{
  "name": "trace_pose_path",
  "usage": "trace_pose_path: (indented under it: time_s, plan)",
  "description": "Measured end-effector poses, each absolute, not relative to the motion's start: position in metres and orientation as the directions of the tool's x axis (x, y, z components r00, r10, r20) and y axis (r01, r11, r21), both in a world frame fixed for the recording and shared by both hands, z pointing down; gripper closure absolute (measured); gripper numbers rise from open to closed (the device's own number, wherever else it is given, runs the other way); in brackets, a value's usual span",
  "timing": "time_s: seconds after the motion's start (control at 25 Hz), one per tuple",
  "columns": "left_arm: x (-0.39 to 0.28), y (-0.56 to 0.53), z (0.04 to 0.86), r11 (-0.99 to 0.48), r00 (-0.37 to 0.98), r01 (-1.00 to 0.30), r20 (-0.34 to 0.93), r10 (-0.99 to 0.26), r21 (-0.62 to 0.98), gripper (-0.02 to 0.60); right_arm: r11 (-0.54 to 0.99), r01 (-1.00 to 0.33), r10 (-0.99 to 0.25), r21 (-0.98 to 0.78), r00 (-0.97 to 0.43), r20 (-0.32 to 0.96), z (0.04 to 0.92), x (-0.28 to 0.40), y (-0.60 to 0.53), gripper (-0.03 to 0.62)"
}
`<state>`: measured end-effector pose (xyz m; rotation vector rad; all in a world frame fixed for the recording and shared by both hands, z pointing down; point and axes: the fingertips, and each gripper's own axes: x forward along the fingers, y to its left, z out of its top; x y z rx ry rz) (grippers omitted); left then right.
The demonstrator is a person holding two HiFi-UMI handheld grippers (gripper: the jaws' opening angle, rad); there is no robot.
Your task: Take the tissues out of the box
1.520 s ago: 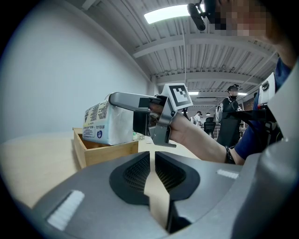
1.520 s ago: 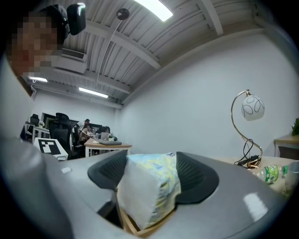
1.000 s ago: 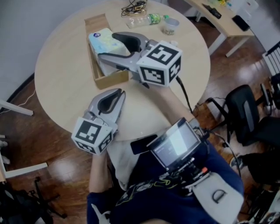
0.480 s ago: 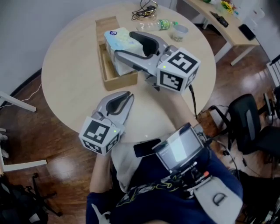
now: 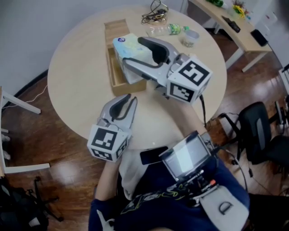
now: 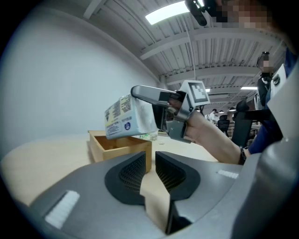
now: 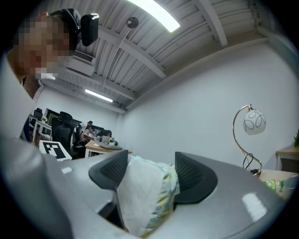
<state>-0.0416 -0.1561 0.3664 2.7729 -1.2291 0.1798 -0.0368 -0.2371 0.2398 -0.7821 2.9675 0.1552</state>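
Note:
My right gripper (image 5: pixel 132 52) is shut on a soft tissue pack (image 5: pixel 125 45) with a pale blue and yellow print and holds it level, in the air over the open wooden box (image 5: pixel 116 82). The right gripper view shows the tissue pack (image 7: pixel 147 196) squeezed between both pads. In the left gripper view the tissue pack (image 6: pixel 125 117) hangs clear above the wooden box (image 6: pixel 117 145). My left gripper (image 5: pixel 128 98) lies low near the table's front edge, jaws shut and empty, its tips (image 6: pixel 150 158) pointing at the box's near corner.
A plastic bottle (image 5: pixel 170 29), a clear cup (image 5: pixel 190 38) and a tangle of cables (image 5: pixel 156 12) lie at the round table's far side (image 5: pixel 72 63). A desk (image 5: pixel 235 25) and an office chair (image 5: pixel 258 131) stand to the right. A lamp (image 7: pixel 250 122) stands behind.
The right gripper has lifted the tissue pack a little higher above the box. The left gripper has stayed where it was, still shut.

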Motion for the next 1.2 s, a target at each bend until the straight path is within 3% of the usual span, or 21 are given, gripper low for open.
trace_pose_path:
  time_s: [0.08,0.16,0.32,0.4,0.52,0.68,0.8,0.92,0.96,1.0,1.2]
  plan:
    - [-0.050,-0.160,0.354,-0.629,0.627,-0.777,0.093,-0.773,0.005,0.537,0.867,-0.490,-0.481,0.091,-0.871,-0.100,0.236,-0.038,-0.233,0.289]
    - [-0.050,-0.159,0.346,-0.627,0.625,-0.778,0.060,-0.778,-0.041,0.428,0.868,-0.487,-0.478,0.097,-0.872,-0.102,0.234,-0.038,-0.231,0.289]
    - [-0.052,-0.166,0.340,-0.541,0.541,-0.830,0.040,-0.840,-0.136,0.279,0.872,-0.480,-0.470,0.095,-0.876,-0.111,0.232,-0.039,-0.230,0.290]
    - [-0.060,-0.169,0.321,-0.442,0.457,-0.884,-0.075,-0.886,-0.155,0.231,0.872,-0.481,-0.469,0.097,-0.875,-0.119,0.231,-0.038,-0.228,0.290]
    - [-0.076,-0.168,0.296,-0.355,0.357,-0.933,-0.268,-0.895,-0.056,0.225,0.866,-0.490,-0.476,0.103,-0.870,-0.130,0.228,-0.035,-0.227,0.292]
    - [-0.071,-0.170,0.300,-0.500,0.471,-0.864,-0.253,-0.845,0.064,0.229,0.866,-0.490,-0.475,0.102,-0.868,-0.143,0.227,-0.034,-0.225,0.293]
    - [-0.060,-0.174,0.308,-0.575,0.564,-0.818,-0.197,-0.802,-0.002,0.229,0.866,-0.490,-0.473,0.102,-0.868,-0.154,0.224,-0.034,-0.223,0.295]
    - [-0.058,-0.194,0.334,-0.524,0.527,-0.845,-0.006,-0.850,-0.105,0.225,0.866,-0.489,-0.469,0.102,-0.867,-0.171,0.219,-0.034,-0.220,0.296]
    - [-0.055,-0.200,0.340,-0.518,0.518,-0.845,0.040,-0.855,-0.131,0.218,0.868,-0.486,-0.465,0.103,-0.868,-0.177,0.218,-0.034,-0.219,0.297]
    - [-0.050,-0.204,0.341,-0.519,0.517,-0.840,0.058,-0.854,-0.156,0.173,0.870,-0.481,-0.459,0.104,-0.870,-0.181,0.217,-0.034,-0.218,0.298]
    - [-0.034,-0.210,0.313,-0.424,0.476,-0.809,-0.030,-0.879,-0.407,0.170,0.894,-0.429,-0.406,0.130,-0.898,-0.172,0.219,-0.048,-0.205,0.298]
